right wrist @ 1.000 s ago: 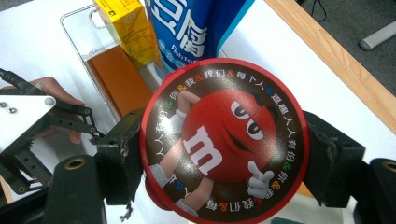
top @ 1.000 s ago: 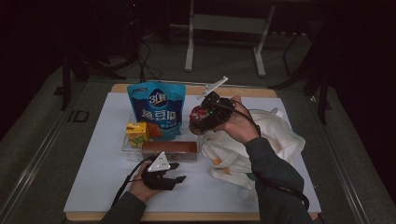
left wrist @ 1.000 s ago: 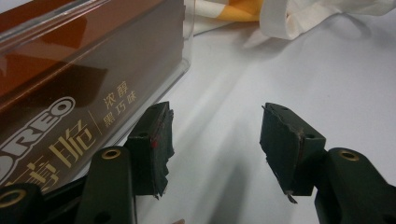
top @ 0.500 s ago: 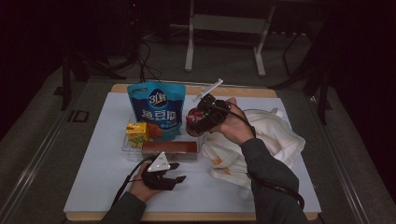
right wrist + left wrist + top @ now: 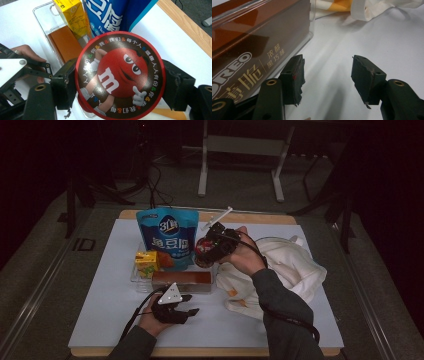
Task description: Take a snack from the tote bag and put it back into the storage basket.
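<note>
High view, from left to right: the left gripper rests low on the white table, just in front of a brown biscuit box that lies in a clear tray. Behind that gripper's jaws and a little to their left a yellow juice carton stands in the same tray, with a tall blue snack bag upright behind it. Farther right the right gripper is held above the tray's right end, just beside the blue bag, with a round red candy tin between its jaws. Right of that hand a cream cloth bag lies crumpled on the table.

The left gripper view adds what the high camera cannot resolve: the left gripper's jaws stand spread with only bare table between them, and the biscuit box lies just beside the left jaw, its gold lettering readable through the tray wall. A corner of the cloth bag lies well beyond the jaws.

The right gripper view shows the grip itself: the right gripper's jaws pinch the candy tin by its rim on opposite sides, its printed lid facing the camera. Beyond the tin are the juice carton, the blue bag and the biscuit box.
</note>
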